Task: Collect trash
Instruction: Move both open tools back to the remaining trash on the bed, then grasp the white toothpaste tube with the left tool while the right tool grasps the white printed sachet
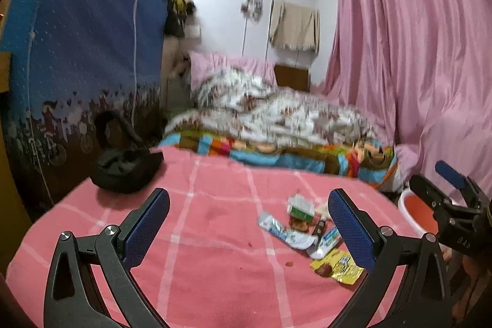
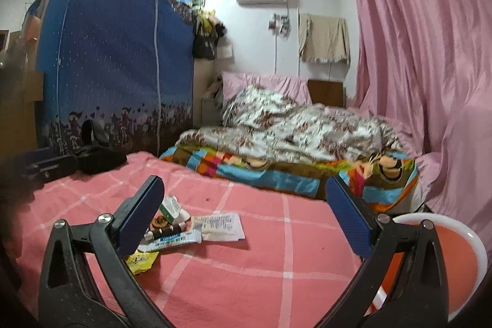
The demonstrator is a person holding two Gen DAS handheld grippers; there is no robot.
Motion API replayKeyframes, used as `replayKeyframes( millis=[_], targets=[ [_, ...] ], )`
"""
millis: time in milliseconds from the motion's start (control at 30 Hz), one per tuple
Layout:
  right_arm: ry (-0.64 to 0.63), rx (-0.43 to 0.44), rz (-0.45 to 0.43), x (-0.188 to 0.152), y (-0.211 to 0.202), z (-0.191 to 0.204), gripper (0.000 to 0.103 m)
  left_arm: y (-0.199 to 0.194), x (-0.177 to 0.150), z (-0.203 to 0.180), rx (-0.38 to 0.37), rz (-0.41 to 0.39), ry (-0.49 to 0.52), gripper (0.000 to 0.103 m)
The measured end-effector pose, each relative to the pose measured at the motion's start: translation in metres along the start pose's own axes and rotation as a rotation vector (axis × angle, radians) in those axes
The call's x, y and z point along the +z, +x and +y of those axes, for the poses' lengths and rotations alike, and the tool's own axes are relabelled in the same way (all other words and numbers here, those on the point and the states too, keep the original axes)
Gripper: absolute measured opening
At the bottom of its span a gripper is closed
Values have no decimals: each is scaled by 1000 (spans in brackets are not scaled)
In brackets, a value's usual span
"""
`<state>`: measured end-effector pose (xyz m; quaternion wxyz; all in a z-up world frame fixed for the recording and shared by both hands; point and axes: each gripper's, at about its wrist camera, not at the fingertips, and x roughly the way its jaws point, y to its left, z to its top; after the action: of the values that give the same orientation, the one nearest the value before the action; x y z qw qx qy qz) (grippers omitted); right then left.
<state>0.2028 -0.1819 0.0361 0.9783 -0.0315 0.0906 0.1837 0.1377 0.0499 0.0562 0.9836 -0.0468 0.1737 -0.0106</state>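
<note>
**Both grippers empty above the litter, bin waiting at the right**

The collecting looks to be at its start: nothing is held. The left gripper (image 1: 249, 223) has its fingers spread wide and hovers over the pink checked bedspread (image 1: 200, 251). The right gripper (image 2: 246, 212) is likewise spread and carries nothing.

The trash lies in one small heap on the bedspread. From the left gripper it sits ahead and to the right, close to its right finger: a flattened white tube (image 1: 284, 231), a small green and white box (image 1: 301, 206) and a yellow wrapper (image 1: 338, 265) nearest that finger. From the right gripper the same heap lies ahead and to the left, partly hidden behind its left finger, with a white printed sachet (image 2: 220, 223) farthest out toward the middle. A small dark item among them is too blurred to name.

The orange bin with a white rim (image 2: 461, 242) stands just right of the right gripper, off the bed's edge.

The next move probably calls for one gripper to swing toward the heap, lower over a single piece, close on it, then carry it to the bin.
</note>
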Motion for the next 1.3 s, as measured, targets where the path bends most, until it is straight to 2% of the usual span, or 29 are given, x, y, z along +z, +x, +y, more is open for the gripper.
replayKeyframes(
  millis=[133,300,400,567,633,767,800,933,1100,1300],
  targets=[
    [36,26,91,-6,18,-5,103,25,-3,-3,-36,126,-3,101],
    [45,46,181,-10,41,-7,86,55,-6,-12,-70,271,-14,100],
    [55,57,237,-12,56,-9,77,72,-8,-17,-88,340,-36,92],
    [107,55,305,-20,68,-18,75,100,-13,-24,-78,437,-74,72],
    [119,60,321,-22,72,-21,75,110,-14,-27,-76,479,-88,61],
    [137,81,357,-25,79,-23,72,115,-12,-25,-66,495,-116,48],
    [140,88,368,-26,81,-24,72,115,-12,-24,-66,500,-115,38],
    [164,125,408,-30,90,-23,71,116,-14,-18,-62,514,-116,25],
    [182,173,465,-33,110,-16,71,116,-16,-12,-69,525,-92,18],
    [158,204,537,-39,128,-1,71,116,-18,-11,-84,525,-91,18]
  ],
)
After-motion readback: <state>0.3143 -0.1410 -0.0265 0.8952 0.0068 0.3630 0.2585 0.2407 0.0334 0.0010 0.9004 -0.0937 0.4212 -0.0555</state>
